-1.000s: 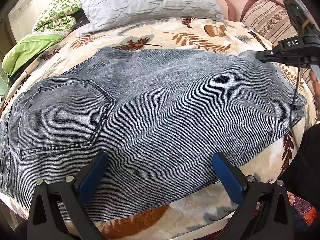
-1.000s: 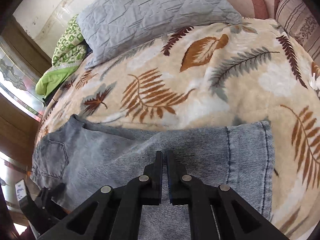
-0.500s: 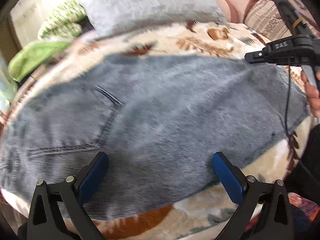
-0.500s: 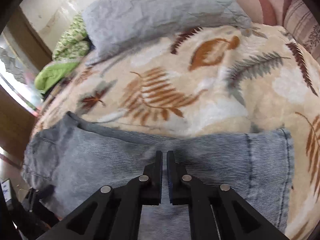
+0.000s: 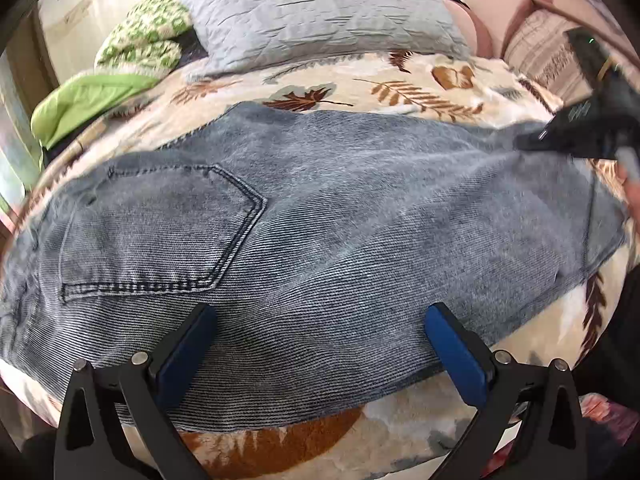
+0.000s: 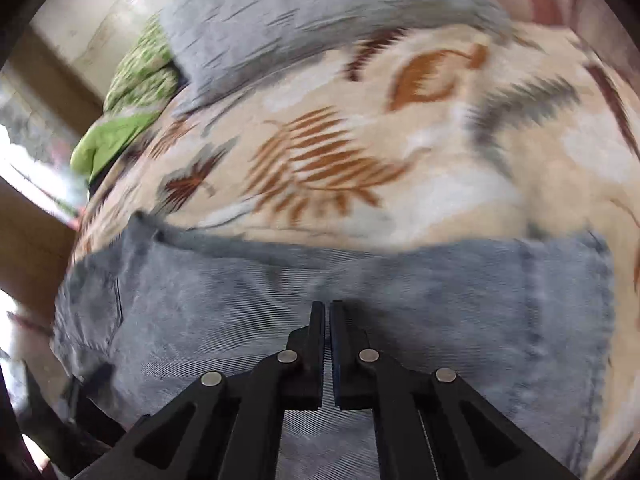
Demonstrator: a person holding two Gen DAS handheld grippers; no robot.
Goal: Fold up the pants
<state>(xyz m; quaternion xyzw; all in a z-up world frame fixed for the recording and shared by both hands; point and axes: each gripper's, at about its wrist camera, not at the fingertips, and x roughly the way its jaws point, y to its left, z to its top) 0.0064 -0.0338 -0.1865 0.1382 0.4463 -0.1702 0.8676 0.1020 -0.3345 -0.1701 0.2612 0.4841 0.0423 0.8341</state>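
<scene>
Lying flat across the leaf-print blanket (image 5: 400, 80) on the bed: faded grey-blue jeans (image 5: 320, 208), folded leg over leg, back pocket (image 5: 160, 232) facing up. Running left to right in both wrist views — waist end pointing left toward the green bedding (image 5: 92, 100), leg hem (image 6: 568, 300) pointing right, near the striped cushion (image 5: 540, 56). Sitting beyond the denim, at the head of the bed: a grey quilted pillow (image 5: 320, 12).

Hovering over the near edge of the jeans, the left gripper (image 5: 320, 344) — blue pads spread wide, nothing pinched between them.

Pointing down over the leg section, the right gripper (image 6: 325, 320) — jaws pressed together, no cloth visibly caught. Bit blurry on that side, so hard telling whether the tips are touching the denim.
</scene>
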